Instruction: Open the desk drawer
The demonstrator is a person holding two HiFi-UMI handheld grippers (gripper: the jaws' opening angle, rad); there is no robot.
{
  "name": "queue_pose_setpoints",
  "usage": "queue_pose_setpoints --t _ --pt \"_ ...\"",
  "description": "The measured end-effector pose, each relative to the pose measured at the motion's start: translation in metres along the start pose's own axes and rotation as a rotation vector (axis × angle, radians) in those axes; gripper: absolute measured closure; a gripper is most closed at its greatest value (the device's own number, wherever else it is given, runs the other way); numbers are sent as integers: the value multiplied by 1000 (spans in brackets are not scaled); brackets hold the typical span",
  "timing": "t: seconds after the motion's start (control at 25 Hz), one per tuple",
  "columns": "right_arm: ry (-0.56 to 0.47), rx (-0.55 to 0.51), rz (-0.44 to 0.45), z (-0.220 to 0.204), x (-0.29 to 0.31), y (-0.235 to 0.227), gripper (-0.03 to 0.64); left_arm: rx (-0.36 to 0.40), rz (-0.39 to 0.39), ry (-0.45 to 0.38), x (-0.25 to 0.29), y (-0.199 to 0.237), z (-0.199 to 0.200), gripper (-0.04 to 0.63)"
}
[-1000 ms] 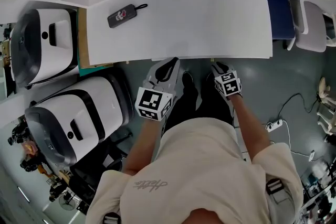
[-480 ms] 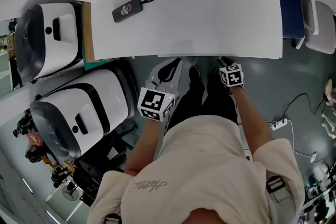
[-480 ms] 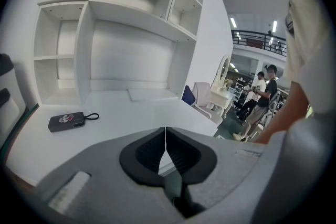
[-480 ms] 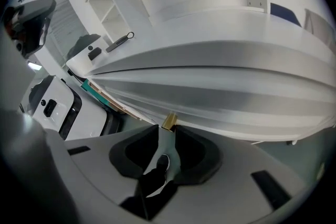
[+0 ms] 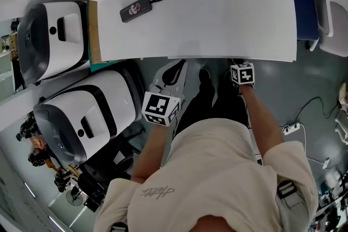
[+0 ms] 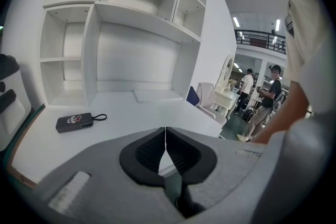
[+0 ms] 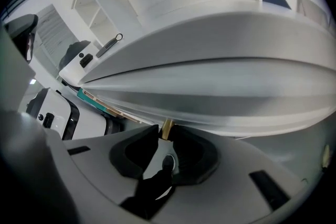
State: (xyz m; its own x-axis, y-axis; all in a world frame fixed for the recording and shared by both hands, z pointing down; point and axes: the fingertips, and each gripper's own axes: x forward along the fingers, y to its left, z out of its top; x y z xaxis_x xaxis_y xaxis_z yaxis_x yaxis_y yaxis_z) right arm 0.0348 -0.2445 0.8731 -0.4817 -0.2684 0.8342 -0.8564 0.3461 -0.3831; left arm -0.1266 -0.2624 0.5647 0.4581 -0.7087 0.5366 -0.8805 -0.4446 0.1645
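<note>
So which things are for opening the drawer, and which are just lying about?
For the job: right tongs, shut on the brass knob; the desk.
Lying about: black case on the desk; white machines; left tongs, shut, empty.

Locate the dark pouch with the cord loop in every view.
Head view: the dark pouch is at upper left, lying on the white desk.
Left gripper view: lower left, flat on the desk, beyond the shut jaws.
Right gripper view: upper left, seen edge-on over the desk's rim, far from the brass knob between the jaws.
Shared landmark: the desk's white front edge.
</note>
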Motion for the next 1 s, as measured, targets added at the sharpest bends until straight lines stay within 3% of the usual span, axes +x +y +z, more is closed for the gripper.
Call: queue_pose_setpoints --t 0.28,1.0 --pt "-17 55 9 0 1 -1 532 0 20 -7 -15 7 -2 580" --pt "23 21 -22 -10 -8 3 535 16 11 -30 -50 4 -19 580"
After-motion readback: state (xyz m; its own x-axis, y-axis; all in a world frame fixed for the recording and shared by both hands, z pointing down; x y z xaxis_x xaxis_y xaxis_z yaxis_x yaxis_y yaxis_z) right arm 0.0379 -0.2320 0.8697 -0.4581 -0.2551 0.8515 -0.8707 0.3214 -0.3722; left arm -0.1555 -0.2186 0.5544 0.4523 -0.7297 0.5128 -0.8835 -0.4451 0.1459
